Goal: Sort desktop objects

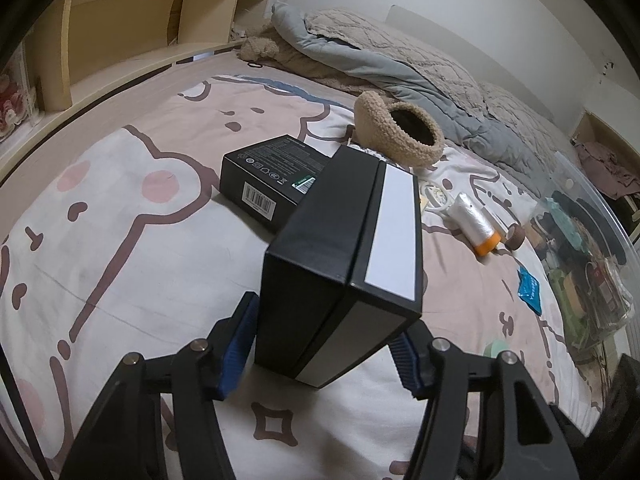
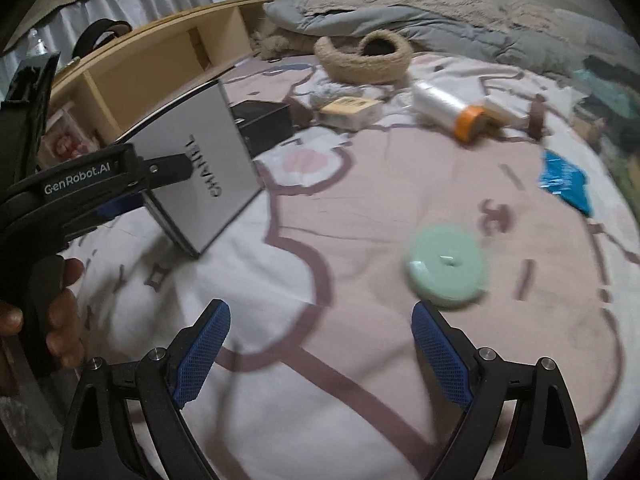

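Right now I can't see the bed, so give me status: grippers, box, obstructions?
Left gripper shut on black-and-white box. Right gripper open, empty, near green disc. Second black box sits behind.

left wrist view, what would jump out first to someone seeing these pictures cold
The black box with a white panel fills the centre, clamped upright in the left gripper above the cartoon-print bedsheet. In the right wrist view, the right gripper has its jaws wide and empty, with a mint-green round disc lying just ahead of them.
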The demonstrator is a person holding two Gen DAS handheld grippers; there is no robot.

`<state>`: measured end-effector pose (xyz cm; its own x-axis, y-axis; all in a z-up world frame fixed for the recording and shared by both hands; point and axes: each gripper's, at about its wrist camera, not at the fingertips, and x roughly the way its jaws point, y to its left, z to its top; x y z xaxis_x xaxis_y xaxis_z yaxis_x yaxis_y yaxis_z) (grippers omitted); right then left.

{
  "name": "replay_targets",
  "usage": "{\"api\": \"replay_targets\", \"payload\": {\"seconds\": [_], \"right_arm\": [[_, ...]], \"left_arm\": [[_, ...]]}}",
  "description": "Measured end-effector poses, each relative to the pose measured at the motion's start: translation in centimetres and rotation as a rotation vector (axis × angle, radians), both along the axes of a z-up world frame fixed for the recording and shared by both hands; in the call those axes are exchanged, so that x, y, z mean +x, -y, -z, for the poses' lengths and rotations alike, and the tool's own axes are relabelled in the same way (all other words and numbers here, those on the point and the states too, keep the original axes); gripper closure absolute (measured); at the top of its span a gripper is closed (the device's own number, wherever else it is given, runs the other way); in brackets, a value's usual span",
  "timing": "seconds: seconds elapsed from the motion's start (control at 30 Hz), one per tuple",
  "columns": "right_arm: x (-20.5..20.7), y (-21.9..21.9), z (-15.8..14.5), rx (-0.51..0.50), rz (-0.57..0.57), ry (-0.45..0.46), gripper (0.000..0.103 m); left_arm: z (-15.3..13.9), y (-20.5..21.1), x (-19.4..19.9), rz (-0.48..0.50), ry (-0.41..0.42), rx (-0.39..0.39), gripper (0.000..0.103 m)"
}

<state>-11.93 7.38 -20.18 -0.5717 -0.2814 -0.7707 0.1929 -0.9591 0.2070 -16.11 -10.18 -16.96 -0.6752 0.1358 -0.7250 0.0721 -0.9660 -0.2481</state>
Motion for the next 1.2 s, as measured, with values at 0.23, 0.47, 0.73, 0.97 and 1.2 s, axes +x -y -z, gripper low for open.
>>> {"api": "replay_targets", "payload": {"seconds": [0.23, 0.47, 0.73, 0.97, 1.2], "right_arm": [[-1.6, -4.2, -0.6, 0.081, 0.15, 0.02, 0.011], [-3.9, -6.1, 1.2, 0.118, 0.148, 0.014, 0.011], [-4.0, -5.0, 3.2, 0.135, 0.107, 0.005, 0.0], [-3.5, -5.2, 3.3, 0.126, 0.117, -0.003, 0.0], [-2.7, -5.3, 2.6, 0.132, 0.138, -0.055, 0.015]], "left_arm": [[0.0, -0.3, 0.1, -0.005, -0.003, -0.015, 0.042], [0.0, -0.5, 0.1, -0.003, -0.014, -0.031, 0.042], [0.0, -0.6, 0.1, -0.008, -0.013, -0.029, 0.042], [0.9, -1.0, -0.2, -0.012, 0.016, -0.062, 0.042], [0.8, -1.4, 0.2, -0.026, 0.001, -0.086, 0.042]]}}
